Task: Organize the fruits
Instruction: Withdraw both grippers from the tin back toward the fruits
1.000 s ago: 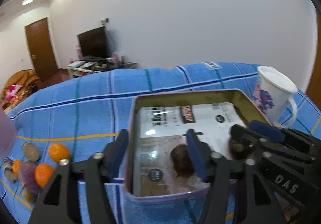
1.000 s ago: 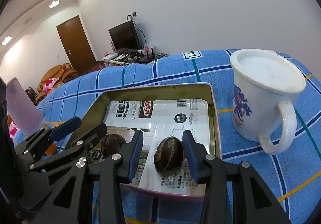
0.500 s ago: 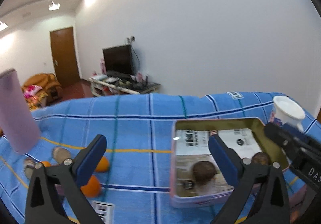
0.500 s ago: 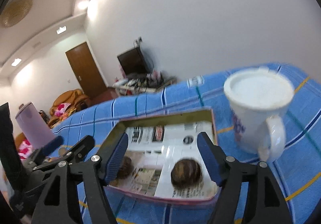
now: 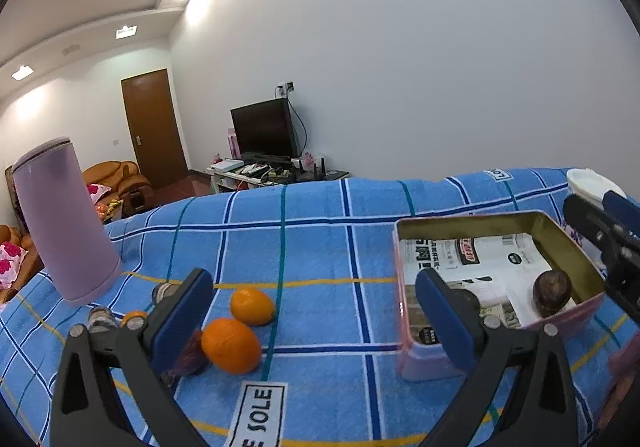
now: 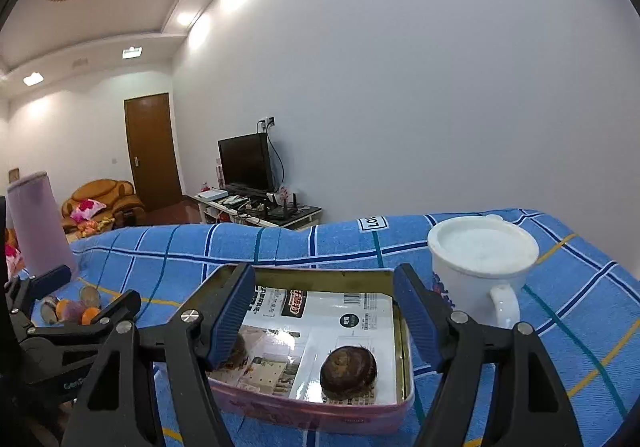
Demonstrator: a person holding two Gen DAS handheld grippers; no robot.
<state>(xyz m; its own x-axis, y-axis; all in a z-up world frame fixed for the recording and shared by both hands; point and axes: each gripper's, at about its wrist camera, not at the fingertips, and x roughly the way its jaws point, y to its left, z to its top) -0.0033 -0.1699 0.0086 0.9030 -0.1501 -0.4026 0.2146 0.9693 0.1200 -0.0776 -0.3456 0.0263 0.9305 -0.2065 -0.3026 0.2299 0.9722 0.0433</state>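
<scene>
A pink tin box (image 5: 424, 361) (image 6: 320, 413) lined with printed paper sits on the blue checked cloth. It holds a dark brown fruit (image 5: 551, 291) (image 6: 348, 371) and a second one (image 6: 236, 349), partly hidden by fingers. Two oranges (image 5: 231, 345) (image 5: 252, 306) lie left of the box with several dark fruits (image 5: 100, 317). My left gripper (image 5: 312, 319) is open and empty, raised between the oranges and the box. My right gripper (image 6: 324, 317) is open and empty above the box.
A tall lilac tumbler (image 5: 64, 219) (image 6: 34, 227) stands at the far left. A white lidded mug (image 6: 480, 263) (image 5: 592, 183) stands right of the box. A white label (image 5: 262, 413) is sewn on the cloth at the front.
Both grippers opened wide, letting go of the brown fruits in the box, and rose back. The left gripper swung left, so the oranges now lie ahead of it.
</scene>
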